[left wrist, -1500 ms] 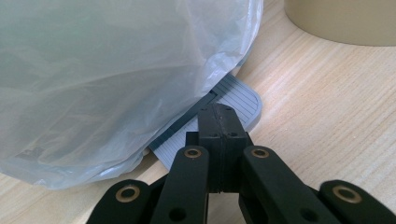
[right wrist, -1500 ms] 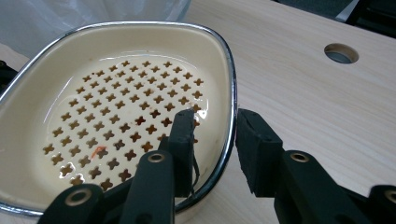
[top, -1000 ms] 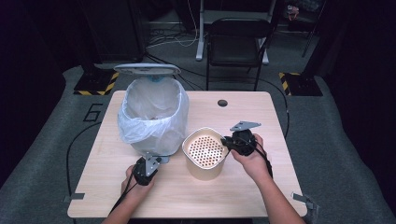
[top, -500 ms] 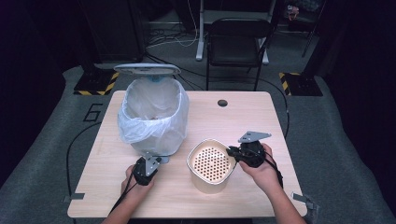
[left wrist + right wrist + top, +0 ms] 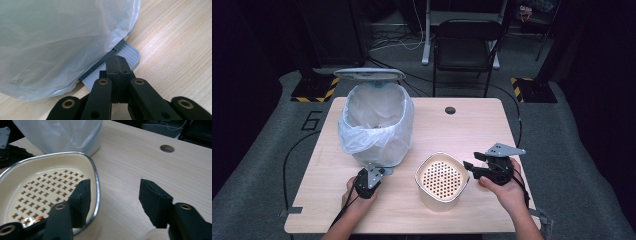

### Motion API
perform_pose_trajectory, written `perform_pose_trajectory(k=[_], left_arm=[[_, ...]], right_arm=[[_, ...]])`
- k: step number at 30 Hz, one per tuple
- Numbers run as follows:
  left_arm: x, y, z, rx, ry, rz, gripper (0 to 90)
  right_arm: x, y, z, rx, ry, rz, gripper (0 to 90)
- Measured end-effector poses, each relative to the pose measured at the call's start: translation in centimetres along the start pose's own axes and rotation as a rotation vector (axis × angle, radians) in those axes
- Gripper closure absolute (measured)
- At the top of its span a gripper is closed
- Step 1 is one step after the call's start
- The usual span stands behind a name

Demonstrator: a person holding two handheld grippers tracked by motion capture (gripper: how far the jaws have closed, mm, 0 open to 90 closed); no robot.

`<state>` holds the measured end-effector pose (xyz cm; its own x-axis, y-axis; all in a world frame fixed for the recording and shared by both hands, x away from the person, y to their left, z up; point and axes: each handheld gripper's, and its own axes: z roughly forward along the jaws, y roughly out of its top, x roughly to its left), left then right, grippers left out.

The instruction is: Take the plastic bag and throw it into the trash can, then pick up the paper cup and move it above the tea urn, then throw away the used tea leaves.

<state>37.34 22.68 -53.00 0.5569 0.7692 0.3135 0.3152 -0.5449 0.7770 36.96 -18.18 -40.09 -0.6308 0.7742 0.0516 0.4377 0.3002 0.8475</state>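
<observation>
**Colander set down by the bin; pedal held under the left gripper**

Tabletop (image 5: pixel 472 125) first: pale wood, broad bare stretch behind and right of the work, one cable hole (image 5: pixel 450 110) toward the far edge; near edge runs close under both hands, so little room to draw back that way.

Bin (image 5: pixel 377 125), lined with a clear bag, stands far-left with its lid (image 5: pixel 369 74) raised; the bag sags over the rim and down onto the pedal (image 5: pixel 125 53) at its foot.

Cream colander (image 5: pixel 442 181) sits upright on the tabletop near the front, between the two hands, just beside the bin but apart from it; the perforated floor looks almost empty (a small reddish scrap low in the right gripper view, too small to name).

Left gripper (image 5: pixel 117 65): jaws clenched together with nothing between them, tips resting on the ribbed pedal; judged to be pressing it to keep the lid up; ease off straight upward, clear of the bag.

Right gripper (image 5: pixel 113 195): jaws have just been opening, the colander's steel rim between them with no pad pressing on it; released. To finish well, widen fully before pulling back, so the inner pad (image 5: pixel 82 195) does not hook the rim and tip the colander; withdraw right, toward the open wood, not toward the near edge.
</observation>
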Motion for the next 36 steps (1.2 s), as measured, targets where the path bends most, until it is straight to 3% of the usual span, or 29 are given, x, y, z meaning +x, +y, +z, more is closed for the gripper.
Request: perform_pose_trajectory(k=[3, 11, 15, 26, 36], left_arm=[[-0.1, 0.0, 0.0, -0.006, 0.004, -0.004, 90.0], [0.0, 0.0, 0.0, -0.001, -0.001, -0.001, 90.0], [0.0, 0.0, 0.0, 0.000, 0.002, 0.002, 90.0], [0.0, 0.0, 0.0, -0.002, 0.000, 0.000, 90.0], [0.0, 0.0, 0.0, -0.007, 0.007, -0.002, 90.0]], right_arm=[[-0.9, -0.9, -0.5, -0.025, -0.051, 0.017, 33.1], [-2.6, -3.7, -0.8, -0.026, -0.173, 0.069, 20.4], [-3.1, -4.8, -0.7, -0.010, -0.201, 0.080, 17.1], [-4.0, -6.8, 0.6, 0.020, -0.200, 0.122, 17.4], [-4.1, -7.6, 1.8, 0.048, -0.205, 0.118, 19.0]])
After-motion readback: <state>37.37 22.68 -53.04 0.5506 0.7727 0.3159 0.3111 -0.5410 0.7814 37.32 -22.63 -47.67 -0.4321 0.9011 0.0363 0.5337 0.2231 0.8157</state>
